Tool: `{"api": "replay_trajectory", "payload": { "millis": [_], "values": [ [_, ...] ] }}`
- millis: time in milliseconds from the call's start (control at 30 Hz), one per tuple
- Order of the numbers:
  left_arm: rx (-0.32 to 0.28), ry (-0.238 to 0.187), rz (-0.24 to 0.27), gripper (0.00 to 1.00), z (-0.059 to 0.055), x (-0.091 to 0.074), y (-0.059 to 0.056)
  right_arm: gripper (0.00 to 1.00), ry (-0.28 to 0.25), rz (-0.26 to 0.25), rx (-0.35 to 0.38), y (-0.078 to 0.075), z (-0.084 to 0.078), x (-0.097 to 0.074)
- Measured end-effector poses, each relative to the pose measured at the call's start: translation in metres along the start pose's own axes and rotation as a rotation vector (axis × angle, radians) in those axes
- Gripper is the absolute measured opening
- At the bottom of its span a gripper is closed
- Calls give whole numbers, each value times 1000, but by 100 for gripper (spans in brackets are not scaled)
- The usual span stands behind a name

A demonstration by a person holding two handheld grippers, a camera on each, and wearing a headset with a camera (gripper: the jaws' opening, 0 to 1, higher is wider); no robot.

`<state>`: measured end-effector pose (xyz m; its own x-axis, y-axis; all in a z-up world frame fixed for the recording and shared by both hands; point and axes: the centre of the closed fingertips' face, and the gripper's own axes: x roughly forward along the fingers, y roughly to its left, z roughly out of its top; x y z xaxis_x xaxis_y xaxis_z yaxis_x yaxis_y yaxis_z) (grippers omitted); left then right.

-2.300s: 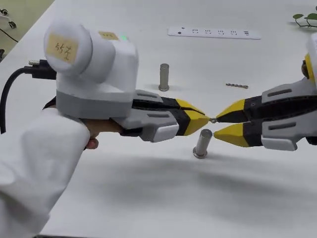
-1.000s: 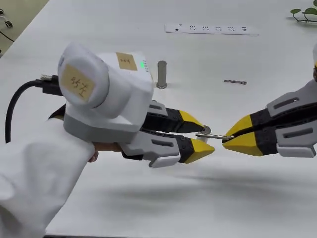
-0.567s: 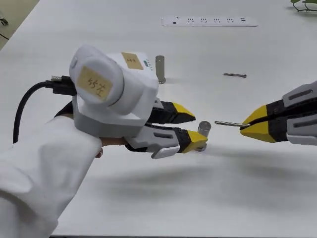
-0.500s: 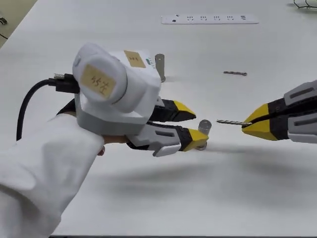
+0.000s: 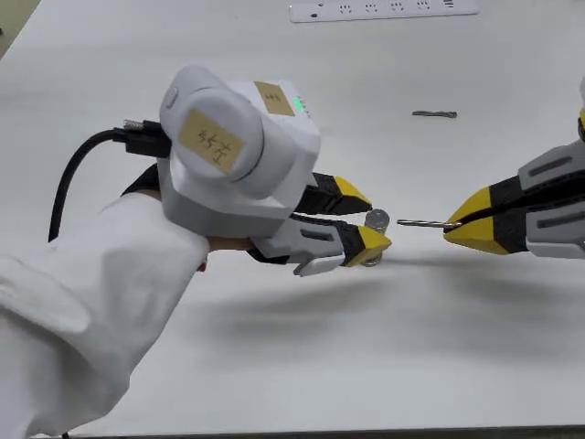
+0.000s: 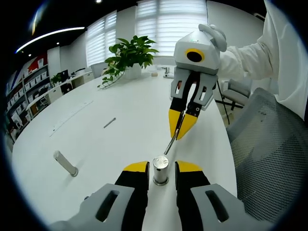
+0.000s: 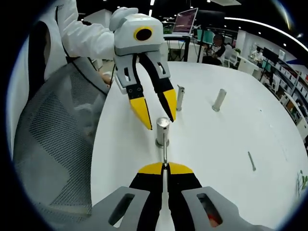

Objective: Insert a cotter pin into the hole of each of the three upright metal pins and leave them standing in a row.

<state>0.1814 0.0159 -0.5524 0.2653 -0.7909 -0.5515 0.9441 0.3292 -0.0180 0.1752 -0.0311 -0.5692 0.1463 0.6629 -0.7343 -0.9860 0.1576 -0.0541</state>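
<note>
Cotter pin [image 5: 420,222] first: we hold it pinched tight in the right gripper [image 5: 450,229]. Its jaws are closed on the pin's right end, so the pin sticks out flat toward the left. Our left gripper [image 6: 161,166] is open, with one jaw on each side of a standing metal pin [image 5: 376,219]. We see a thin gap on both sides, so it guards the metal pin but does not squeeze it.

The tip of the cotter pin is just beside the top of that metal pin, on its right. We think it is not in the hole yet, and we cannot see the hole. So we are on the lining-up step. Next we need to push slowly to the left, keep the cotter pin level, and find the hole. The left gripper may need to close so the metal pin does not tip.

A second metal pin [image 7: 180,97] and a third metal pin [image 7: 219,99] stand further off on the white table [image 5: 274,347]. A spare cotter pin [image 5: 434,114] lies far right, near a power strip [image 5: 384,9].
</note>
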Motion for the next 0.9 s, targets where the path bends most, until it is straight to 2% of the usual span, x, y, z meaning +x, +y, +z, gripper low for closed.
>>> {"api": "replay_trajectory", "payload": {
  "millis": [200, 900],
  "values": [
    [7, -5, -3, 10, 2, 1, 2, 0, 2, 8, -15, -1, 2, 1],
    [37, 21, -41, 10, 1, 1, -1, 0, -7, 23, -61, 0, 19, 15]
  ]
}}
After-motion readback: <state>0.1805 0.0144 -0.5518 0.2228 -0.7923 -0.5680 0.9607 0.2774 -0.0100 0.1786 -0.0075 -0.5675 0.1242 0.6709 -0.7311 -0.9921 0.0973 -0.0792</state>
